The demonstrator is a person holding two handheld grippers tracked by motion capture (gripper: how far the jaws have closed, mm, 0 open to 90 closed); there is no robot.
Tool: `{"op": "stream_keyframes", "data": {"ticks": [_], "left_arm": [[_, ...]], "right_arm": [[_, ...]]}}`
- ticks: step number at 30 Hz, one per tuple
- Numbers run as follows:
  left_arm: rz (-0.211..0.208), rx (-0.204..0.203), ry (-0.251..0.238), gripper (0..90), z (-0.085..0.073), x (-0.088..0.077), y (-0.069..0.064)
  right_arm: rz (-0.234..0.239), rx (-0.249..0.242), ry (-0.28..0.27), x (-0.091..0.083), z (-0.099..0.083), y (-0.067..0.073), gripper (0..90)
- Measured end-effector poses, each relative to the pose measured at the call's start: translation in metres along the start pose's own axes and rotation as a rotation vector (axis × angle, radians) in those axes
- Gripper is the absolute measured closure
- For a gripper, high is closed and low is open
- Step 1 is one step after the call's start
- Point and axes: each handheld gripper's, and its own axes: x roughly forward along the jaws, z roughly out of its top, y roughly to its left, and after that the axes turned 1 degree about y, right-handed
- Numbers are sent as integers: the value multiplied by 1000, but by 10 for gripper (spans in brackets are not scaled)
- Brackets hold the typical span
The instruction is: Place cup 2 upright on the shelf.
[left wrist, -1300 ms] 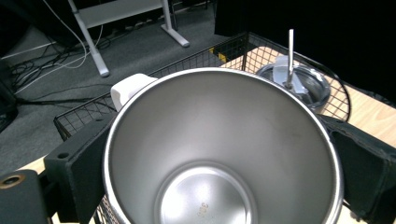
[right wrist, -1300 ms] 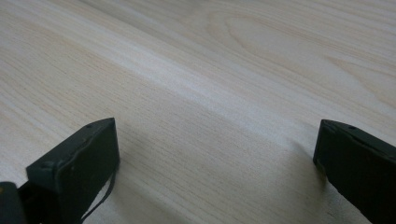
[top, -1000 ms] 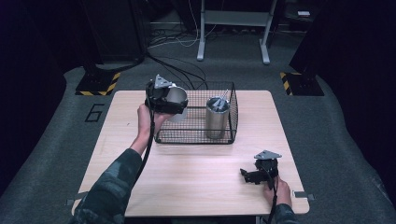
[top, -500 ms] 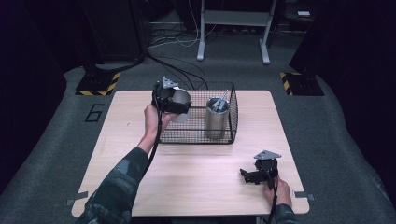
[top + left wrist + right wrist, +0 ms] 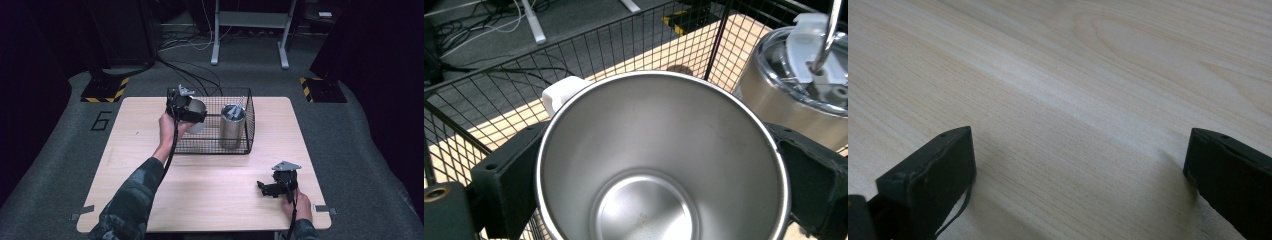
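My left gripper (image 5: pixel 192 114) is shut on a steel mug (image 5: pixel 197 115) with a white handle, and holds it over the left part of a black wire basket (image 5: pixel 215 148). In the left gripper view the mug (image 5: pixel 659 165) shows its bare inside, with a black jaw pressed on each side. A tall steel tumbler (image 5: pixel 232 126) with a clear lid and straw stands in the basket's right half, also seen as the tumbler (image 5: pixel 794 85) beside the mug. My right gripper (image 5: pixel 267 189) rests open low over the table (image 5: pixel 210 200) near the front right; its gripper (image 5: pixel 1078 170) has bare wood between the jaws.
The basket sits at the back middle of the wooden table. Cables (image 5: pixel 185 75) and desk legs (image 5: pixel 216 35) lie on the dark floor behind. Yellow-black floor markers (image 5: pixel 105 90) flank the table's far corners.
My left gripper has carried the mug to the right, from the basket's left edge to over its left part. The right gripper has stayed in place.
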Motion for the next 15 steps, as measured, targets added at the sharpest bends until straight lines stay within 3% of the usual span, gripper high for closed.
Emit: {"op": "stream_keyframes", "data": {"ticks": [15], "left_arm": [[-4,-17,48,61,-6,18,-1]], "right_arm": [[0,0,0,0,0,0,0]]}}
